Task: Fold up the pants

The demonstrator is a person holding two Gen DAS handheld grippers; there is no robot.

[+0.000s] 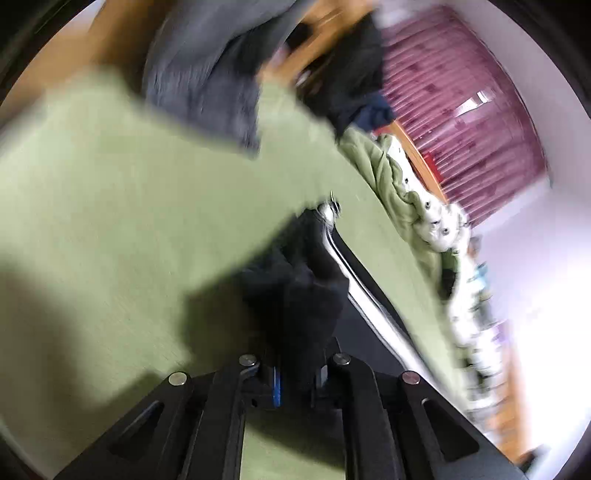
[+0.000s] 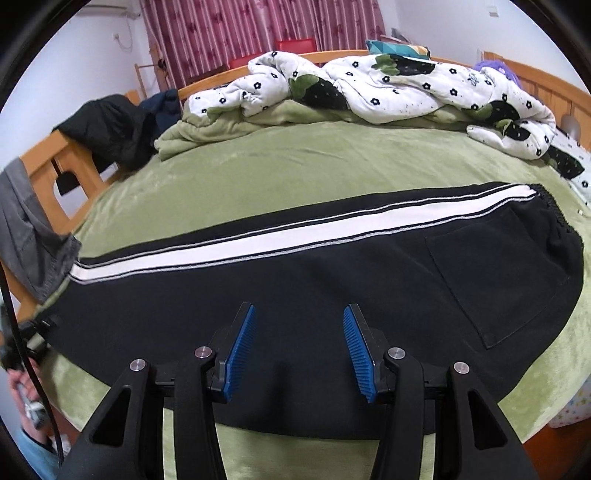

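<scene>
Black pants (image 2: 332,280) with a white side stripe (image 2: 258,240) lie flat across the green bed cover (image 2: 295,166), waistband and back pocket (image 2: 495,273) at the right, leg cuffs at the left. My right gripper (image 2: 299,343) is open, hovering over the pants' middle near the front edge. In the blurred left wrist view my left gripper (image 1: 297,376) is shut on a bunched end of the black pants (image 1: 299,295), lifted off the green cover (image 1: 110,184); the white stripe (image 1: 354,280) runs away from it.
A crumpled white flowered quilt (image 2: 388,81) lies along the far side of the bed. Dark clothes (image 2: 110,125) and a grey garment (image 2: 29,236) hang on the wooden bed frame (image 2: 48,162) at left. Red curtains (image 2: 258,33) hang behind.
</scene>
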